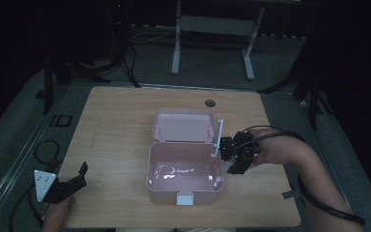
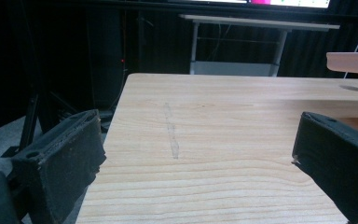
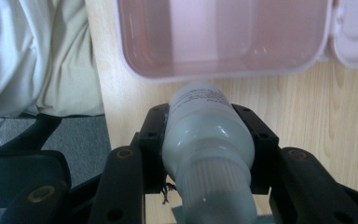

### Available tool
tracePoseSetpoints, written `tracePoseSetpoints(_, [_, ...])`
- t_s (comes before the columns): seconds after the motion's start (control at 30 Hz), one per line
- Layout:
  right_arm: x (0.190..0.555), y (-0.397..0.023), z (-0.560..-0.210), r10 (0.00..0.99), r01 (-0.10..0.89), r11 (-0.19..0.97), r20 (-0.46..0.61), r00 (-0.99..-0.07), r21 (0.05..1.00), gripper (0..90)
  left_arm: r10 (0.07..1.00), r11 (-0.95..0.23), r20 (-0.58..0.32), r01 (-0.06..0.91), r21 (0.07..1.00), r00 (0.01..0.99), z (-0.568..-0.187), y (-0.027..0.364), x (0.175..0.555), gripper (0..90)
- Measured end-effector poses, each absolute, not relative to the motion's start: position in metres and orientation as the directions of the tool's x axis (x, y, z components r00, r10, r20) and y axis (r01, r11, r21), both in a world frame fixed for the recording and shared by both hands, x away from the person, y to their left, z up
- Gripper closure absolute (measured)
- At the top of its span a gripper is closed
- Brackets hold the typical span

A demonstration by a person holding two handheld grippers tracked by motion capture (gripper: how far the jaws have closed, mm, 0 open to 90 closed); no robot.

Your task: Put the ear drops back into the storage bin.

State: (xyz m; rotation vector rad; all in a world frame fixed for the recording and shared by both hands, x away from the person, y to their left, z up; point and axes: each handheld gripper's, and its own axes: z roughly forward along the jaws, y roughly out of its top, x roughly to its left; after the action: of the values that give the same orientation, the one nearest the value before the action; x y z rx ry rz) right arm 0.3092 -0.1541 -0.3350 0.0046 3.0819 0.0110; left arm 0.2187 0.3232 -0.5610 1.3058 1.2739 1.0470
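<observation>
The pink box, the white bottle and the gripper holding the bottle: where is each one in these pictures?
pink box [image 1: 183, 191]: high view, front wall of the open base.
white bottle [image 3: 205, 135]: right gripper view, its body between the jaws.
right gripper [image 3: 208, 128]: right gripper view, midway between its jaws.

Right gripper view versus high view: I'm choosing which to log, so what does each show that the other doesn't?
Right gripper view alone: the white bottle clamped between the fingers, its printed label and ribbed cap, and light clothing at the table edge.

High view alone: the left gripper, open, at the near left corner, and the white table frame behind.

Both: the open pink box and the wooden table.
</observation>
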Motion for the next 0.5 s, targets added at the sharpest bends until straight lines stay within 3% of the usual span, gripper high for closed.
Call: tracePoseSetpoints(0.5, [0.314, -0.112, -0.373, -0.082, -0.082, 0.996, -0.020, -0.996, -0.028, 59.7, 0.996, 0.047, -0.057, 0.137, 0.989, 0.075, -0.561, 0.324, 0.219, 2.0])
